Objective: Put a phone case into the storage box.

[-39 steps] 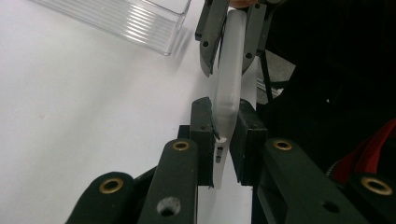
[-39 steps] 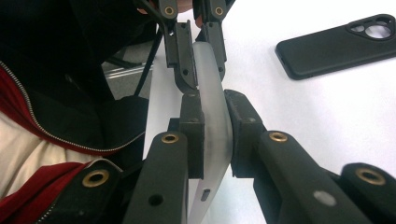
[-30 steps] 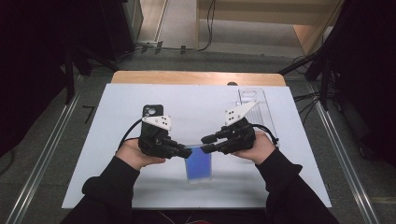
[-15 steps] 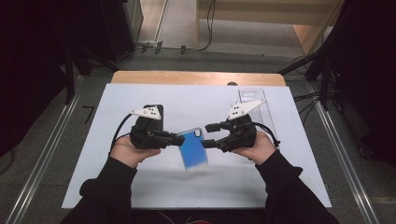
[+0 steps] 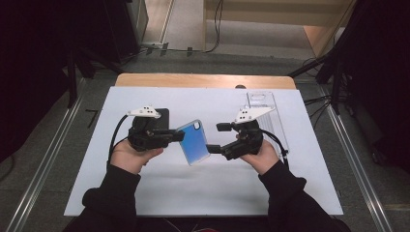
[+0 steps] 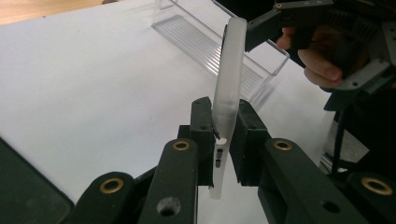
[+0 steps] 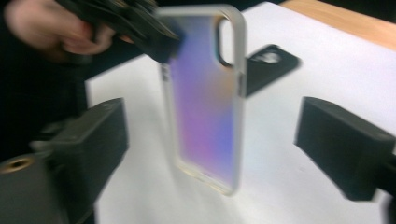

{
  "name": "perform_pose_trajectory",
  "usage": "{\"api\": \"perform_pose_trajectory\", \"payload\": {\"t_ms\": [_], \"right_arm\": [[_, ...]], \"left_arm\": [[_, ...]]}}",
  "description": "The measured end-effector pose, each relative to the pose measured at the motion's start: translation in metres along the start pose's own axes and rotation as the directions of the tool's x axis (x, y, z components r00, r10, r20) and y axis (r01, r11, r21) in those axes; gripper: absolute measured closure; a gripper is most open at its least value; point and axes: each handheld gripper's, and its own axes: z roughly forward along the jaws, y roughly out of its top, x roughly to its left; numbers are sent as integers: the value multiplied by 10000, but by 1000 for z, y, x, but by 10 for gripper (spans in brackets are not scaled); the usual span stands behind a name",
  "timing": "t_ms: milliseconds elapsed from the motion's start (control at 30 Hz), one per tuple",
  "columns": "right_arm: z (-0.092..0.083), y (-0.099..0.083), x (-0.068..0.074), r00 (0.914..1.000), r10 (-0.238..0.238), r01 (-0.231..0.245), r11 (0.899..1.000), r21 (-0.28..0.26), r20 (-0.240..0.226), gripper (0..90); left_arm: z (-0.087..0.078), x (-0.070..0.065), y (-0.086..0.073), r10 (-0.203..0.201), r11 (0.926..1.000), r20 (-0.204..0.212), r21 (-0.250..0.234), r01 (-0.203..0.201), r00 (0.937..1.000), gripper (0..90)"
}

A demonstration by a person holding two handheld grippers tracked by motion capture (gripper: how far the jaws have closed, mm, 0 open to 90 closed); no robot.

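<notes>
White bench (image 5: pixel 159 193), seen from above: left gripper (image 5: pixel 180 136) with fingers clenched on one edge of the phone case (image 5: pixel 194 142), held above the bench; right gripper (image 5: pixel 213 138) fingers just released, spread wide beside it.

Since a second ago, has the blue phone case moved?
Yes. The phone case, clamped by the left claw, has lifted off the mat, tilting up toward the black case.

a black phone case (image 5: pixel 162 116) is lying flat on the white table (image 5: pixel 203 188), and a clear plastic tray (image 5: pixel 268 113) is sitting near the table's far right side.
</notes>
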Motion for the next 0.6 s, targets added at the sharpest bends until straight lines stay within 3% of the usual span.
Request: {"api": "perform_pose_trajectory", "payload": {"t_ms": [33,67,200,400,600], "right_arm": [[2,-1,1,9994,-59,57,10000,40,348,0],[3,-1,2,9980,34,-45,9998,178,633,0],[6,-4,4,9920,626,-627,9980,-24,1092,0],[11,-6,11,9854,801,-748,9964,-407,1500,0],[21,-10,20,9650,1114,-988,9930,-644,2372,0]], "left_arm": [[0,0,0,-36,10000,-58,8,37,10000,812],[-1,0,1,-132,9999,-128,16,132,9998,812],[-1,-1,1,-407,9992,-254,30,408,9989,812],[0,-4,3,-578,9983,-685,21,581,9960,812],[0,-5,4,-973,9951,-825,74,983,9918,811]]}}
